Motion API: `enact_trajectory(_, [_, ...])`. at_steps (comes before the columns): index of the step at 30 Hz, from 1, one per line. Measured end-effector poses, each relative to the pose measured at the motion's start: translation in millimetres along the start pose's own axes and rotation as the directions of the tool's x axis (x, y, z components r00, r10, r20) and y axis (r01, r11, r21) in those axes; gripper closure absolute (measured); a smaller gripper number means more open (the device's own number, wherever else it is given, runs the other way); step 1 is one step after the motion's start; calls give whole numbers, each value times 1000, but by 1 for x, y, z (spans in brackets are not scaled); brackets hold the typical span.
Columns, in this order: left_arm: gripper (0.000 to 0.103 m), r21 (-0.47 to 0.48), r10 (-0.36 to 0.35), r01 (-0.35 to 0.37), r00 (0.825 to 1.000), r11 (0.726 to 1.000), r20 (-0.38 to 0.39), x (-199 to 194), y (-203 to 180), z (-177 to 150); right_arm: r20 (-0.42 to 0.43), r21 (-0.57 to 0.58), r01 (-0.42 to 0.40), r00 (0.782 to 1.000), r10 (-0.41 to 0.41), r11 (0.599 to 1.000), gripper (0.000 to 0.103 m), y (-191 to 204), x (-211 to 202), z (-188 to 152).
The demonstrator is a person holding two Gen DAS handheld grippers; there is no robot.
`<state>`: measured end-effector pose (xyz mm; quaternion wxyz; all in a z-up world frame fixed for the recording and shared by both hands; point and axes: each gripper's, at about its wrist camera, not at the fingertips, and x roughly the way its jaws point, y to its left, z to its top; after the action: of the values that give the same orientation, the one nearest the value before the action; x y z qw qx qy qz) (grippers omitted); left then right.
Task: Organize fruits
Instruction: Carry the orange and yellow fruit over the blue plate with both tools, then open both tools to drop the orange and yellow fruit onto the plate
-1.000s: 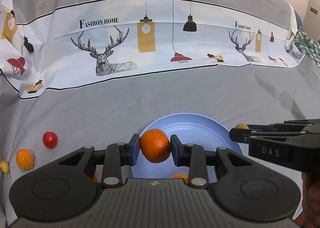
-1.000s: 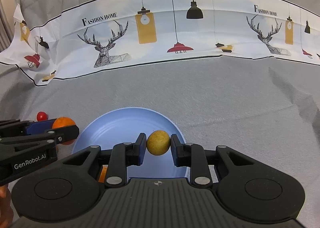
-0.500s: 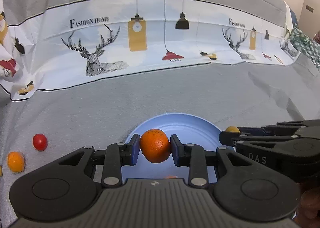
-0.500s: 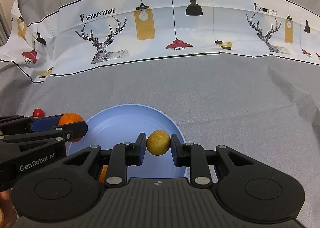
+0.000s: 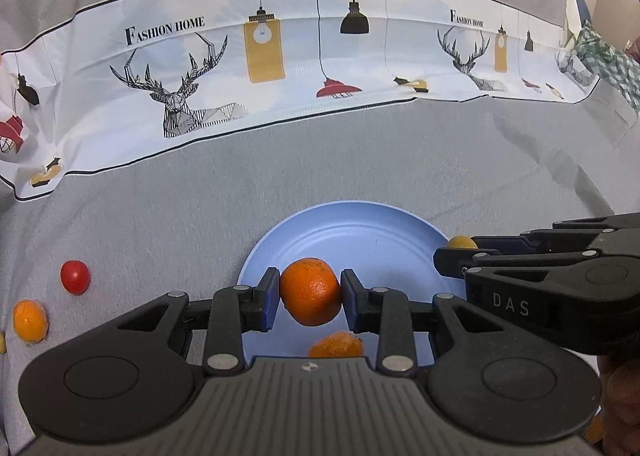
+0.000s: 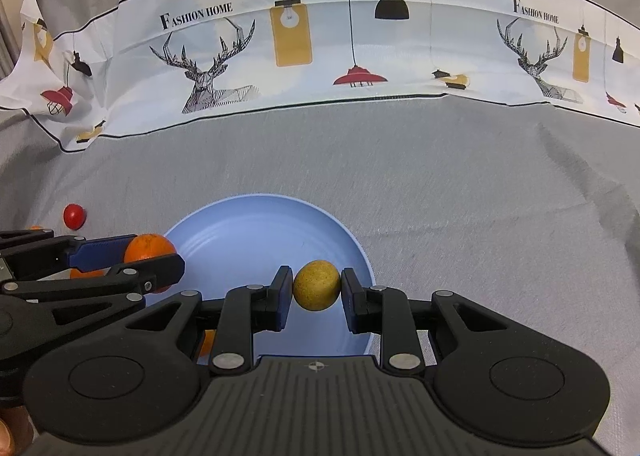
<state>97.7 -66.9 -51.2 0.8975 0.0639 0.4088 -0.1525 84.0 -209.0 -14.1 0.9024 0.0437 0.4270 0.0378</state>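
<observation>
Two claws show in the left wrist view. The left claw (image 5: 311, 293) is clamped on an orange (image 5: 311, 291), pinched between its blue-padded fingers (image 5: 269, 304) and held above the near part of a blue plate (image 5: 360, 232). Below that orange, a second orange (image 5: 337, 344) lies on the plate close to its near rim, partly hidden by the claw body. The right claw (image 5: 456, 252) reaches in from the right edge over the plate's right side, with a small yellow fruit (image 5: 462, 242) showing just at its tip; from this side its grip cannot be judged. On the gray cloth (image 5: 160, 216) covering the tabletop, well left of the plate, sit a red tomato (image 5: 75, 276), a small orange (image 5: 30, 321) just beside it, and a sliver of something yellow (image 5: 2, 343) at the frame edge. A white patterned band (image 5: 280, 68) with deer and lamps runs across the cloth farther back.

From the right wrist view, the right claw (image 6: 316, 292) is closed around the yellow fruit (image 6: 316, 285), which hangs between the fingers (image 6: 282, 302) over the near right part of the blue plate (image 6: 260, 232). The left claw (image 6: 160, 260) comes in from the left over the plate's left rim, gripping the orange (image 6: 149, 250) at its tip. A piece of another orange (image 6: 207, 342) peeks out on the plate behind the right claw's left finger. The red tomato (image 6: 74, 215) rests on the gray cloth (image 6: 440, 184) to the left of the plate, beyond the left claw, apart from the rim.
</observation>
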Motion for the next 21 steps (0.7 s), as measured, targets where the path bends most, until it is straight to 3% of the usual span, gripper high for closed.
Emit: enact_trajectory(21, [67,-12,1,-1,1000,1000,-12,2,1,-1,-23,-17,-5,1000,4,1000,76,3,3,-1])
